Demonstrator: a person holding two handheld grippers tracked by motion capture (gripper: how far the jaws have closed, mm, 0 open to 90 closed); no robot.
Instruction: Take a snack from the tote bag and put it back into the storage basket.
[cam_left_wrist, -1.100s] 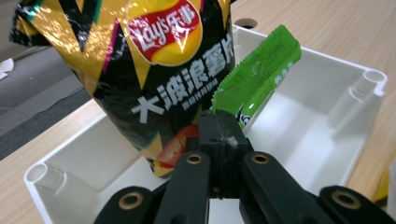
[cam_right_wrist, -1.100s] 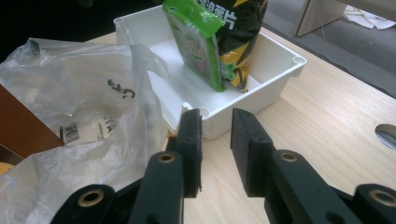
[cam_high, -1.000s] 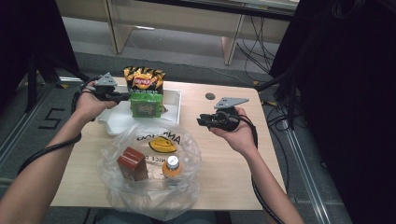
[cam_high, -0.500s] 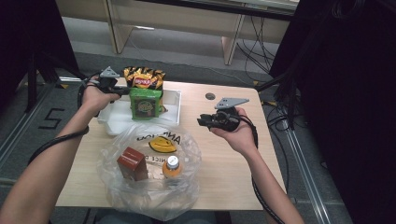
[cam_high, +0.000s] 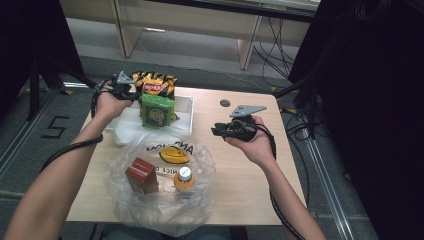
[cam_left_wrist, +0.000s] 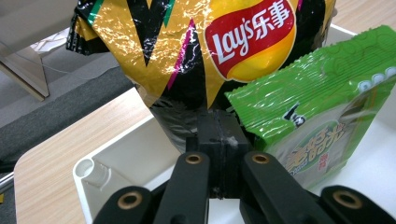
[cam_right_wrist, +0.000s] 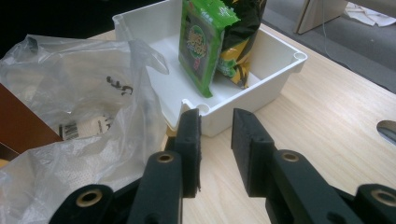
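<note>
A person at a pale wooden table stands a glossy black-and-gold foil chip bag in a shallow white plastic bin at the upper left of the high view. The left gripper, its jaws pressed together on the lower edge of the bag, has carried it a little toward the upper left over the last second, so that the bag now rises above the bin's far rim behind a crinkled green snack packet propped upright in the same bin. The move suggests the bag is being settled into its final place, with release the likely next step.

The right gripper hangs at the centre right of the high view, jaws parted a narrow way with nothing between them, pointing toward the bin and unchanged from a second ago.

In the lower centre a crumpled clear plastic carrier bag printed with a yellow smiley lies open, with a small brown carton and an orange-filled bottle with a white cap resting on it.

From the left gripper view the black pads meet over the foil, and whether the bag's bottom touches the bin floor cannot be made out; the green packet hides that corner. The carrier bag's lettering is upside down and only partly legible.
</note>
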